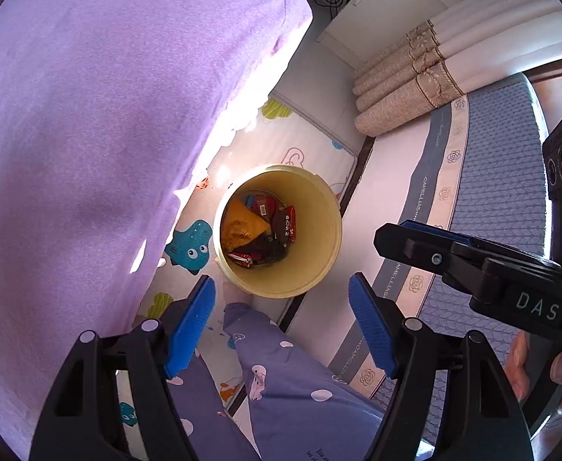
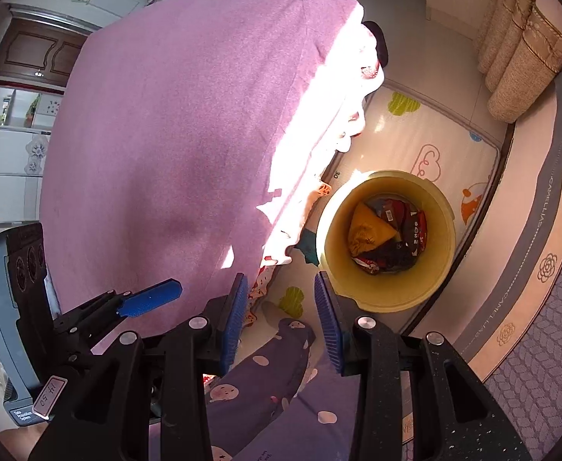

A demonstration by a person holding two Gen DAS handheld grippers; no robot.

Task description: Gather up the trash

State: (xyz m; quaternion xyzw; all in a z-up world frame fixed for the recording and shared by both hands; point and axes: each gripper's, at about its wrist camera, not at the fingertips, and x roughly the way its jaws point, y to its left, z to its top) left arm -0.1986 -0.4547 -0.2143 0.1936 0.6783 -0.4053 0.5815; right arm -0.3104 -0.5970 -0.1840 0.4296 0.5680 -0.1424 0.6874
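Hanging above the floor, both grippers looked steeply down, and neither carried anything. The left gripper (image 1: pixel 282 324) had its blue pads standing wide apart with only the floor mat (image 1: pixel 311 142) and a dotted purple trouser leg (image 1: pixel 281 368) showing between them. The right gripper (image 2: pixel 281 320) held its pads a narrower way apart, also with nothing between them.

The yellow bin (image 1: pixel 321 265) sat on the mat near the centre of the left wrist view, just above the left gripper's pads and a little to the right of the gap's midline. In the right wrist view the same yellow bin (image 2: pixel 444 269) lay right of centre, up and to the right of the right gripper's pads. Its mouth faced straight up at both cameras, round, so it offered no long axis to line up with. Wrappers (image 1: pixel 257 230) already lay at its bottom: an orange-yellow packet and several red and dark ones.

A purple-covered bed (image 1: pixel 108 134) filled the left of both views, and a grey-and-pink bordered mattress (image 1: pixel 499 176) ran down the right. No loose trash was visible on the mat or either bed, so the next piece probably lay outside these views. Judging by the framing, the left gripper sat more squarely over the bin, while the right one stood off toward the purple bed
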